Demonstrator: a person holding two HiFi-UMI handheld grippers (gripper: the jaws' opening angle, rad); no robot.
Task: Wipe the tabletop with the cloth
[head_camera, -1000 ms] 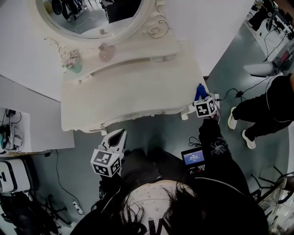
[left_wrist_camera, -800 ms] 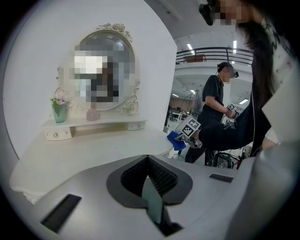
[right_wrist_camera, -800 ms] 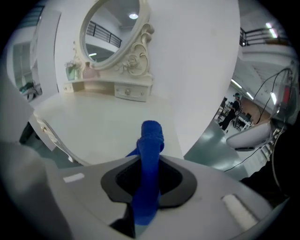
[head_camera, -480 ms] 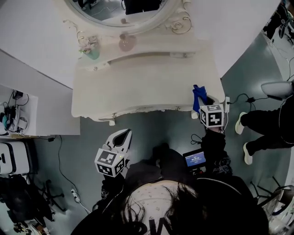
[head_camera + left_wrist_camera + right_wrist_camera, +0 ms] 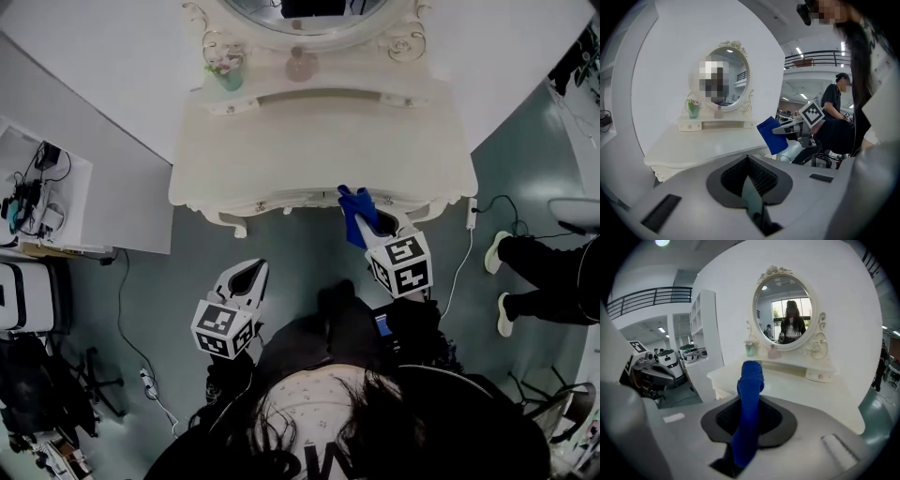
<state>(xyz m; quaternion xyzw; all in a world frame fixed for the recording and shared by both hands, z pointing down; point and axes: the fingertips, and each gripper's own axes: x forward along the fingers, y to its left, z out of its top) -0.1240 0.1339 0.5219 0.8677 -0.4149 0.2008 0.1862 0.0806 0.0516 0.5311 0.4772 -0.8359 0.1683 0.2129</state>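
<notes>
A cream dressing table [image 5: 309, 141] stands against the wall. In the head view my right gripper [image 5: 368, 231] is shut on a blue cloth [image 5: 355, 212], which hangs at the middle of the table's front edge, just right of centre. From the right gripper view the cloth [image 5: 749, 413] sticks up between the jaws, with the tabletop [image 5: 801, 387] beyond it. My left gripper [image 5: 246, 273] is shut on nothing, low over the floor in front of the table's left part. The left gripper view shows the cloth [image 5: 772, 136] beside the tabletop [image 5: 708, 145].
An oval mirror [image 5: 309, 11], a green vase [image 5: 228, 73] and a pink bottle [image 5: 301, 66] stand on the table's back shelf. A white shelf with devices [image 5: 42, 202] is at the left. A person's legs [image 5: 544, 272] and a cable [image 5: 469, 234] are at the right.
My right gripper has carried the blue cloth left, from the table's right front corner to the middle of the front edge. The left gripper has hardly moved.
</notes>
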